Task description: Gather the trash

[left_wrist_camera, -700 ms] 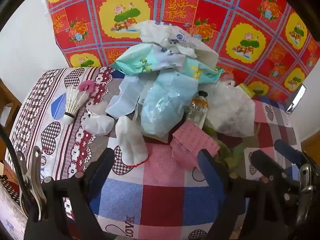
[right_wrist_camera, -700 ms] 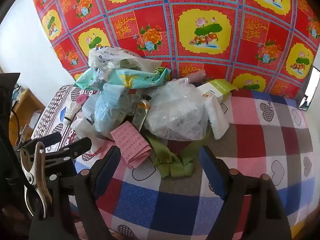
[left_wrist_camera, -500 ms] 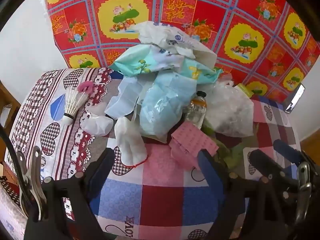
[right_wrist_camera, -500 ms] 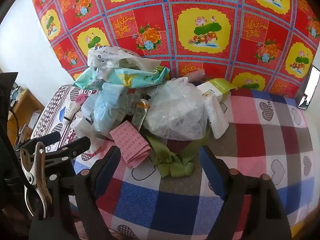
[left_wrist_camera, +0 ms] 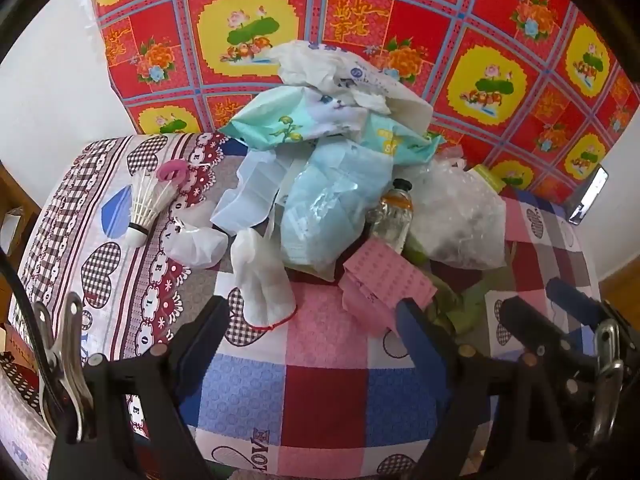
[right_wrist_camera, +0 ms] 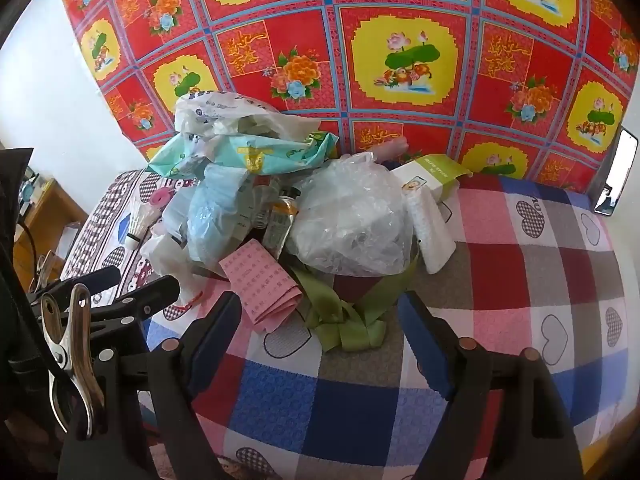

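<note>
Only the right wrist view showed the green-and-white box whole, with the white foam roll leaning below it and the green ribbon knotted in flat loops on the bed; the left wrist view caught just a corner of the box. The left view alone gave a clear look at the white sock, limp and red-edged, and the crumpled tissue beside the shuttlecock and pink ring. The trash pile sat in the middle of the bed against the red floral cloth at the back: a crinkled clear bag, a pale blue plastic wrap, a mint printed pack, a white bag on top, a small glass bottle upright between the wraps, and a folded pink sheet at the near edge. The checked quilt lay bare in front of the pile and off to its right, giving open room; the left edge of the bed dropped toward wooden furniture. The left gripper hung wide with nothing between its jaws, its tips near the sock and pink sheet. The right gripper was also spread wide and empty, its fingers either side of the ribbon, above the quilt
</note>
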Tool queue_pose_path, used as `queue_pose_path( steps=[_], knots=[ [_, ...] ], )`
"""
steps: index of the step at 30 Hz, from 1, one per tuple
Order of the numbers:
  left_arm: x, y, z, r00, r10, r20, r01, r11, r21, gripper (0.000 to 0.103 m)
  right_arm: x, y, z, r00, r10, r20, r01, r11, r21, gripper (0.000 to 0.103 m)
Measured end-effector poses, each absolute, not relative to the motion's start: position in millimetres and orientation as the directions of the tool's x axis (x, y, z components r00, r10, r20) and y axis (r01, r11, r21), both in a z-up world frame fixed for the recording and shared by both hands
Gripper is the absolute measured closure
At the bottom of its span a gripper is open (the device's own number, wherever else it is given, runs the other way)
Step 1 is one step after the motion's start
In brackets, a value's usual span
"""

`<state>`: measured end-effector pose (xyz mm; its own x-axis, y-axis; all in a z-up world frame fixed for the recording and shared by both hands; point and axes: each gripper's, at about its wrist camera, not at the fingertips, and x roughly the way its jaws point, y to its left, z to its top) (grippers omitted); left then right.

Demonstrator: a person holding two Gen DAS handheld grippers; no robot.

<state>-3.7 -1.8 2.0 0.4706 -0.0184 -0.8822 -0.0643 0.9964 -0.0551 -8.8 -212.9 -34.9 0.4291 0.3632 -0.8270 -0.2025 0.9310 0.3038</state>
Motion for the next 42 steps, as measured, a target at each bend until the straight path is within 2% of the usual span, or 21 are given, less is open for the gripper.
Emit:
queue_pose_path(
  steps=[42],
  knots=[
    [-8.1,1.9,3.9,0.474,-0.02,-0.88,-0.066,0.996,-0.058,0.014,-13.7,-213.0,-33.0,0.432,0.362,-0.826,-0.204,0.931,0.302,0.021]
  ],
)
